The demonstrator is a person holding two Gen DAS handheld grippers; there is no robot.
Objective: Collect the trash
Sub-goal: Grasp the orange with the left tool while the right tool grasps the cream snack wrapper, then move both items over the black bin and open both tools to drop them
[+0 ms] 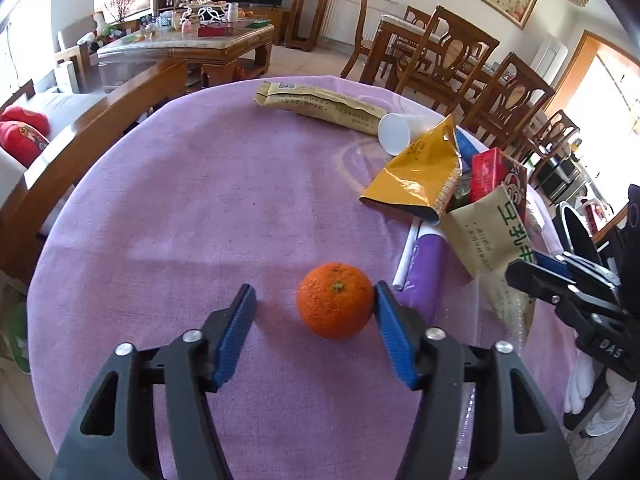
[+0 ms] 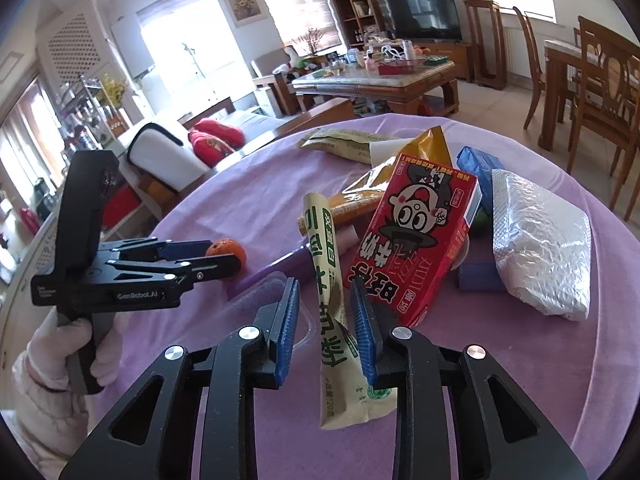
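Low in the centre of my left wrist view sits the orange (image 1: 335,300) on the purple tablecloth (image 1: 200,200); my left gripper (image 1: 314,300) straddles it half-wide, the right pad touching its skin, the left pad clear. In my right wrist view, the right gripper (image 2: 325,296) stands narrow around the beige wrapper (image 2: 334,300), just left of the red carton (image 2: 416,236).

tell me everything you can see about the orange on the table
The orange is small and round, with bright, pebbled peel and a green stem scar facing up. It looks whole and unpeeled, and sits on the purple tablecloth between the fingers of the left gripper. The right finger touches its side; the other stands clear.
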